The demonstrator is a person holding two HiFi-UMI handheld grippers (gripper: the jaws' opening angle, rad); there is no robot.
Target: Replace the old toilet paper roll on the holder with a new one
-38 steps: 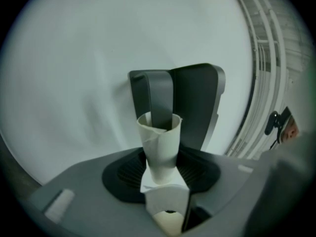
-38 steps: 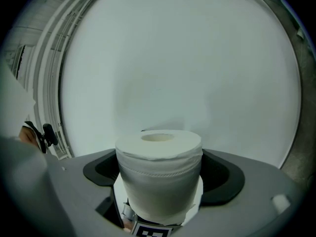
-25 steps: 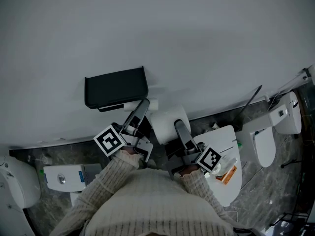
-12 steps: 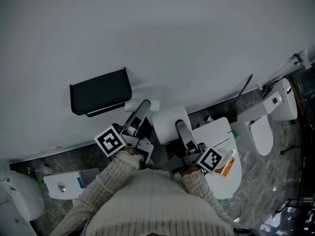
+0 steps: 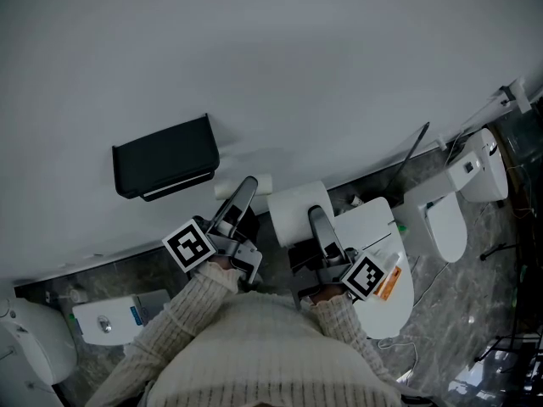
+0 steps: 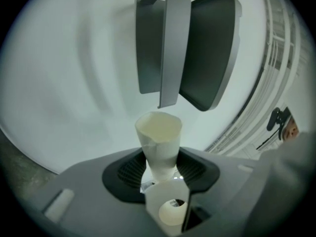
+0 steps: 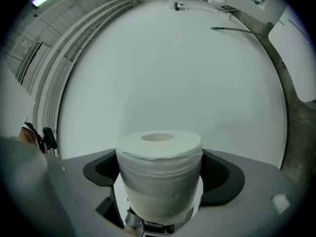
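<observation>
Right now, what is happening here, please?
A person holds a gripper in each hand, facing a wall. The left gripper is shut on an empty cardboard tube, the right gripper on a full toilet paper roll. The black holder on the wall carries no roll that I can see; both grippers are apart from it.

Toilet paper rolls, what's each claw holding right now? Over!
Left claw shut on old paper tube. Right claw shut on new roll. Black holder on wall ahead, nothing blocking it. Over.
</observation>
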